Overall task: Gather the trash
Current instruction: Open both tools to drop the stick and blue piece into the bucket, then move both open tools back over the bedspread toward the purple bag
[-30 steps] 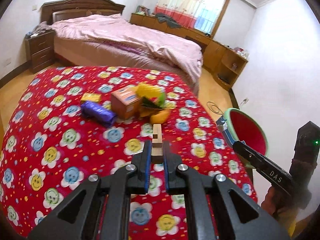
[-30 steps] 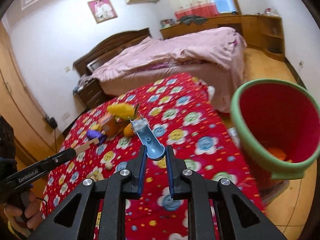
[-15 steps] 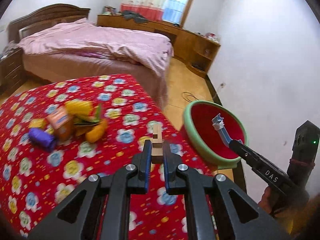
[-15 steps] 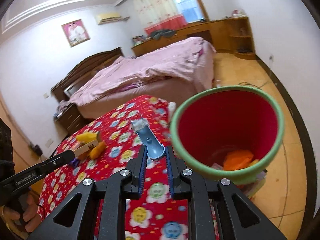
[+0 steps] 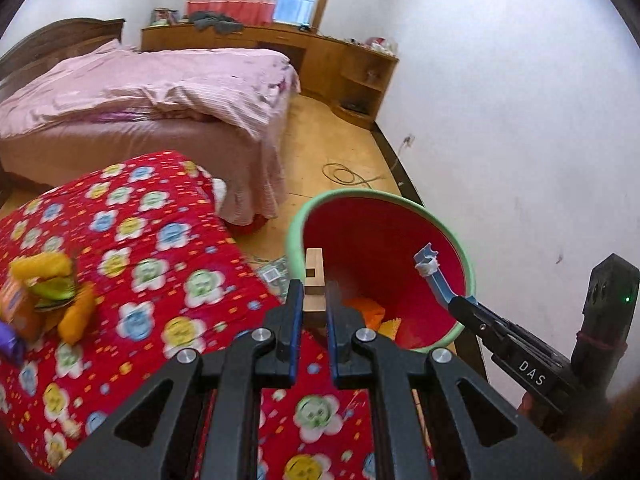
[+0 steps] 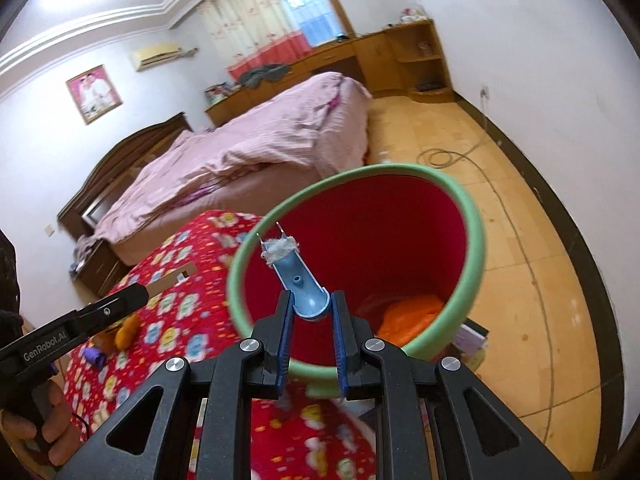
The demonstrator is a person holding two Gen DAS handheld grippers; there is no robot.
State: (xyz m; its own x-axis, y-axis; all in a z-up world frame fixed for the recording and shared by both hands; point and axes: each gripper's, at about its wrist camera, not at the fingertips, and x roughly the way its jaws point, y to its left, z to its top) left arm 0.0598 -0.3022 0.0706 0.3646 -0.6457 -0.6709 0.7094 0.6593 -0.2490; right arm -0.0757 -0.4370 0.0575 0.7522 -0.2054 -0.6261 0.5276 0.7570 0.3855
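Observation:
My left gripper [image 5: 313, 304] is shut on a small wooden block [image 5: 313, 277] and holds it at the near rim of the red bin with a green rim [image 5: 296, 224]. My right gripper [image 6: 311, 312] is shut on a blue plastic piece [image 6: 298, 276] with white fluff at its tip, held over the bin's [image 6: 478, 240] mouth. It also shows in the left wrist view [image 5: 434, 276], over the bin's right side. Orange trash [image 6: 412, 312] lies in the bin. More trash [image 5: 48, 296] lies in a pile on the red flowered cloth [image 5: 160, 240].
A bed with pink bedding [image 5: 160, 96] stands behind the table. Wooden cabinets [image 5: 352, 76] line the far wall. A cable [image 5: 348, 172] lies on the wooden floor. A white wall [image 5: 520, 120] is close on the right. Paper items [image 6: 472, 336] lie beside the bin.
Both grippers have swung right from the table towards the bin. The blue piece is now over its mouth and the wooden block at its near rim. Both grips are unchanged.

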